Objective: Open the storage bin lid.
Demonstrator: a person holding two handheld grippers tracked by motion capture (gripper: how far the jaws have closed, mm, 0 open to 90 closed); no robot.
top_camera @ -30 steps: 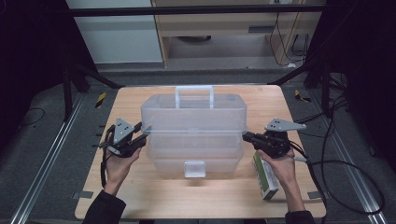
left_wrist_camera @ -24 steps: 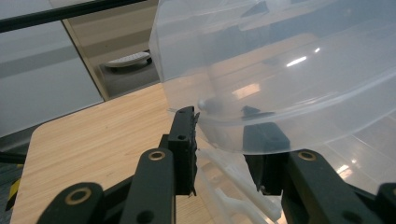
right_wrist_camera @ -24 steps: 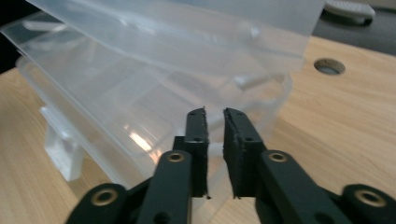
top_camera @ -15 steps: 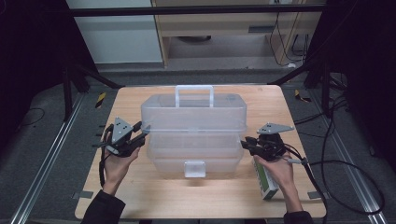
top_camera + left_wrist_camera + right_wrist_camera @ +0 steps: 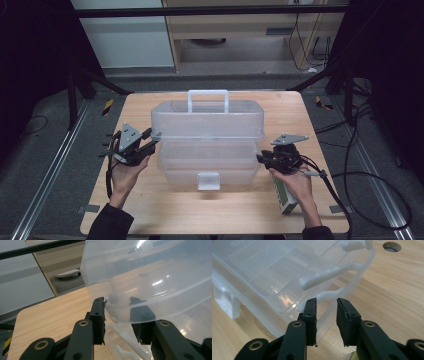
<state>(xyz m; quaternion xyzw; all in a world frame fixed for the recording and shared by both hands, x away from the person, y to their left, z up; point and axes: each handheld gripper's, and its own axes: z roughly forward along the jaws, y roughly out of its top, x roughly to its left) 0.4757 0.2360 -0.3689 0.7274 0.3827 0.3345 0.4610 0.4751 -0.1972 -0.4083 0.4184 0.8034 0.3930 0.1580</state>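
A clear plastic storage box with a white handle and a white front latch is set at the middle of the wooden counter; its raised upper tier and lower tub are seen to hold nothing. The left hand-held gripper is clamped on the rim at the box's left end, one jaw inside the clear wall. The right hand-held gripper is held at the right end, its jaws apart around a white hinge arm, having just been opening. A small green-and-white carton is lying on the counter under the right hand.

Black claws with brass-ringed screws, grey triangular plates, trailing cables, dark sleeves.
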